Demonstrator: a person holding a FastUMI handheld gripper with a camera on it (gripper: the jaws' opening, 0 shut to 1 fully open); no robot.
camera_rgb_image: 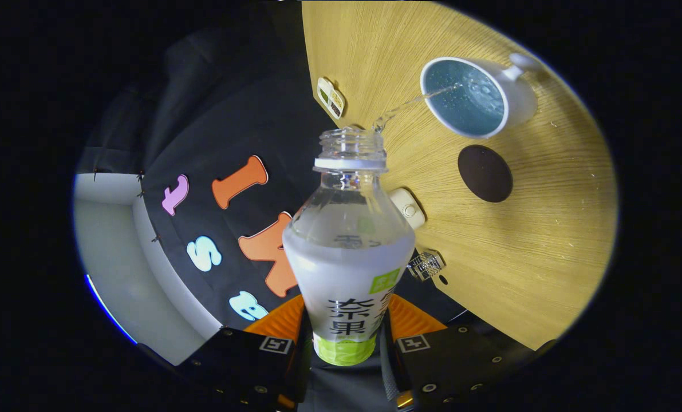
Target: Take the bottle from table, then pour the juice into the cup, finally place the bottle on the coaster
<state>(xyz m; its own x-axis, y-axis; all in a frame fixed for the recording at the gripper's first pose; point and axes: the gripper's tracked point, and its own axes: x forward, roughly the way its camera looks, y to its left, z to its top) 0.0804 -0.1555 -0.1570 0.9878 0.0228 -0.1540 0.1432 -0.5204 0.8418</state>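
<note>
A light wooden table [518, 246] with fine straight grain takes up the right and far side of the scene, appearing steeply tilted. The gripper [345, 337] clasps the lower body of a clear plastic bottle [346, 252] with a white label, a green band and dark printed characters, one finger pressed against each side of the label. The bottle is uncapped and tipped toward the table, its threaded neck pointing ahead of the fingers, with clear liquid gathered in the shoulder. A thin clear stream [409, 106] arcs from the mouth to the right and lands inside a white ceramic cup [478, 97] with a pale blue interior and a handle on its far right side; liquid with small bubbles already sits in the cup. A dark brown round coaster [485, 173] lies flat on the table just near of the cup, apart from it and bare. At the table's left edge sit three small things: a white clip-like piece [330, 97], a cream rounded block [408, 207] just behind the bottle, and a small clear ribbed cap [426, 265].
</note>
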